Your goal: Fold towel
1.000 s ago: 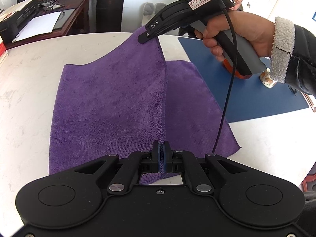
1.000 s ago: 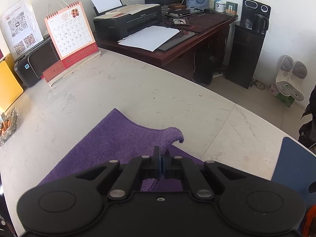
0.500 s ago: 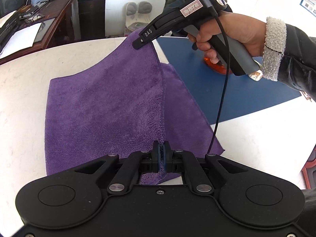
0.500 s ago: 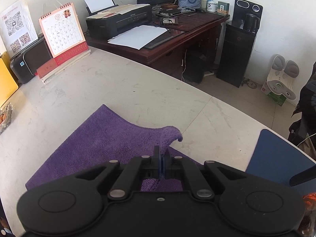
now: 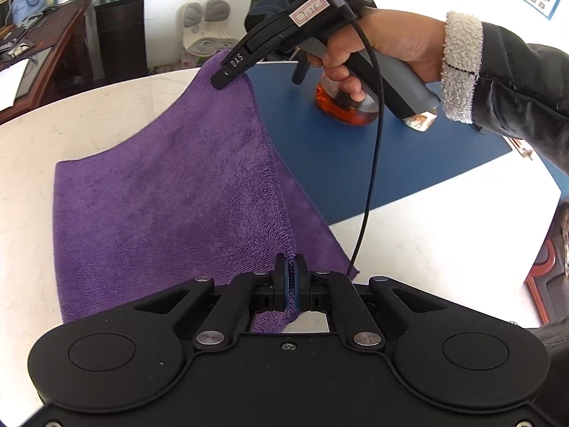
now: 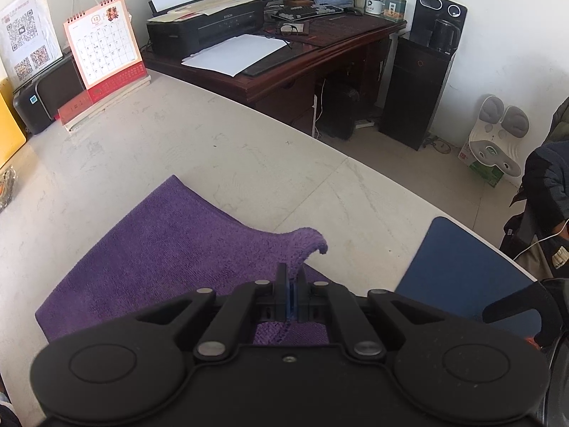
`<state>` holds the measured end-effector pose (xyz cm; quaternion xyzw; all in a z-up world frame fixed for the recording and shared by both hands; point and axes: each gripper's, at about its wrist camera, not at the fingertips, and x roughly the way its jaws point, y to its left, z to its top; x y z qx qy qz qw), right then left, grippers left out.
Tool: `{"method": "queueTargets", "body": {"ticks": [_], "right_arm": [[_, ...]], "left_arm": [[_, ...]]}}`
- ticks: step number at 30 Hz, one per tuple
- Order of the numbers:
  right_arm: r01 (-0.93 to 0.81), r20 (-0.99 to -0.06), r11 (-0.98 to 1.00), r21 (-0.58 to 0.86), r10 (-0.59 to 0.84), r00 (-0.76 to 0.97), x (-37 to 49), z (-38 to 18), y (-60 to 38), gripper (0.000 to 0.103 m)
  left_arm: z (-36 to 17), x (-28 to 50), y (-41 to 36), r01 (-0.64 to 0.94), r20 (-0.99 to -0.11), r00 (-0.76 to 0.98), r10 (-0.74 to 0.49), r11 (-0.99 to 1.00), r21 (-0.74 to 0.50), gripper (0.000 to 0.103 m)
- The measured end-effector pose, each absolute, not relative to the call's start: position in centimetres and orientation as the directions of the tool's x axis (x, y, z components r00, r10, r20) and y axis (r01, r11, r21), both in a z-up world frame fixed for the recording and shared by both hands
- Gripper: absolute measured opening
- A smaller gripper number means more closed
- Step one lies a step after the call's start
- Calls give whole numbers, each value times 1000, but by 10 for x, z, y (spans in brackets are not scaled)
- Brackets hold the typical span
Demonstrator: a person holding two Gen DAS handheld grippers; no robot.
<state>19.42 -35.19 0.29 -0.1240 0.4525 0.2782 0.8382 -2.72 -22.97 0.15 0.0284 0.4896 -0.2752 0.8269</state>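
A purple towel (image 5: 170, 199) lies on the white marble table (image 5: 39, 149), its right edge lifted and carried over the rest. My left gripper (image 5: 291, 267) is shut on the near corner of that lifted edge. My right gripper (image 5: 222, 78) is shut on the far corner and holds it above the table. In the right wrist view the right gripper (image 6: 291, 277) pinches the towel (image 6: 160, 249), and the corner curls up past its fingertips. A lower layer of towel lies flat under the lifted edge.
A blue mat (image 5: 355, 156) lies on the table right of the towel, with an orange glass vessel (image 5: 341, 106) on it. A desk calendar (image 6: 103, 46) and a black box stand at the table's far left. A wooden desk (image 6: 320, 35) with a printer stands beyond the table.
Both grippers have carried the lifted towel edge to the left over the flat part. Less of the lower layer shows to the right of the lifted edge.
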Motion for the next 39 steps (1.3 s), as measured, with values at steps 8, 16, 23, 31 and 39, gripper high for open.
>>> {"method": "queueTargets", "body": {"ticks": [8,16,23,31,39], "right_arm": [[-584,-824,810,42,359,438,197,9,-369,2],[-609,-857,792,-36,289,426,205,-19,-375,2],[-627,-880,775,-77,243,409,208,-51,-373,2],[-645,-872,755,-117,233,430,202,-69,-372,2],[-658,-859,737,-153,230,457,196,-83,-371,2]], "left_arm": [[9,-21,-230,532,-812,362,-457,817,-223,3],[-24,-8,-236,543,-843,263,-470,794,-273,3],[-60,15,-246,540,-847,174,-503,768,-345,3],[-86,23,-255,548,-851,135,-508,754,-363,7],[-103,22,-258,557,-843,99,-529,732,-394,9]]}}
